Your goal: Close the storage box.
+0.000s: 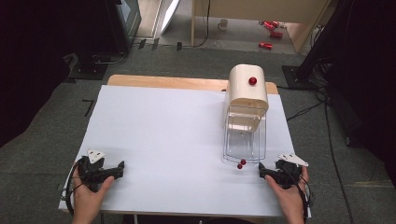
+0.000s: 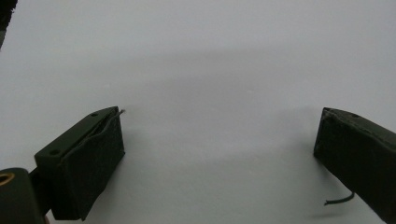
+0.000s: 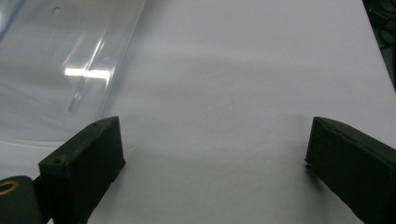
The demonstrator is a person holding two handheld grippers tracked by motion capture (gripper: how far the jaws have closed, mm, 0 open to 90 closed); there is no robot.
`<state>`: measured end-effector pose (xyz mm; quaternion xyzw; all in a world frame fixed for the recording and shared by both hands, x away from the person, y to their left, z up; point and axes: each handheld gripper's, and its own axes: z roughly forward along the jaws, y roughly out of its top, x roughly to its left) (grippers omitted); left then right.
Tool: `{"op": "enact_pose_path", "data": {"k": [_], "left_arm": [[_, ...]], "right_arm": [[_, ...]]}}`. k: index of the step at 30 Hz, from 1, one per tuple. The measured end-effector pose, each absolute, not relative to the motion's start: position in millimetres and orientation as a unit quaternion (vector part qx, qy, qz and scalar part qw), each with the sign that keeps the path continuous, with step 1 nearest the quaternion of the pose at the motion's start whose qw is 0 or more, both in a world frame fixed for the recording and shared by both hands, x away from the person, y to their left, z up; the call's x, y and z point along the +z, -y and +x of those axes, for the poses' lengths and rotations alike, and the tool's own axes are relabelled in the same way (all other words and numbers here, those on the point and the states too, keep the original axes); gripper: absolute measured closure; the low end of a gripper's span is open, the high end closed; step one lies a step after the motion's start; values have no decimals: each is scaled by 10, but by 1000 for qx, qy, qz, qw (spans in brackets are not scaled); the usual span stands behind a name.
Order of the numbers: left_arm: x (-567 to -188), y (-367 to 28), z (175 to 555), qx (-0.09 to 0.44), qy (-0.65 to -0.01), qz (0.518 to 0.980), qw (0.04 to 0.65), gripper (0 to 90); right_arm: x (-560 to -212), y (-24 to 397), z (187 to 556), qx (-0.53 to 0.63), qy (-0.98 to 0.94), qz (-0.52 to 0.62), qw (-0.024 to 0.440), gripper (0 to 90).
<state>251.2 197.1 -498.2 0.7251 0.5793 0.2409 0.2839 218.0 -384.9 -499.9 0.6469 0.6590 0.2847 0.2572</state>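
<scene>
Red balls (image 1: 241, 164) beside clear container (image 1: 244, 140) in high view; right gripper view catches container wall.

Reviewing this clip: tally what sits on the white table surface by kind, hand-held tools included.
Clear plastic container with cream lid: 1
Small red balls beside the container's near end: 2
Hand-held tools: 2, left tool and right tool, both open
Total: 5

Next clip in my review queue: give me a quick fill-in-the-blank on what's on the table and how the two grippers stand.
1. The knob on the cream lid is ____ in colour.
2. The container under that lid is made of clear ____.
3. The number of small red balls on the white sheet is ____.
4. The left gripper and right gripper both have jaws that stand ____.

Missing words: red; plastic; two; open
</scene>
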Motion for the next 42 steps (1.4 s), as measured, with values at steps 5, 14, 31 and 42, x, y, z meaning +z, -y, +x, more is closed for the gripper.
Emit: {"op": "enact_pose_path", "data": {"k": [5,14,31,42], "left_arm": [[-4981,-1971,2511,241,-579,725,283,15],[-4982,-1971,2512,241,-579,725,284,15],[-4982,-1971,2512,241,-579,725,284,16],[-4982,-1971,2512,241,-579,726,283,15]], "right_arm": [[-4935,3765,2107,297,-657,645,255,41],[-4805,3585,1976,303,-665,631,259,59],[-4590,3140,1828,347,-676,597,257,188],[-4513,2954,1753,363,-666,591,275,369]]}}
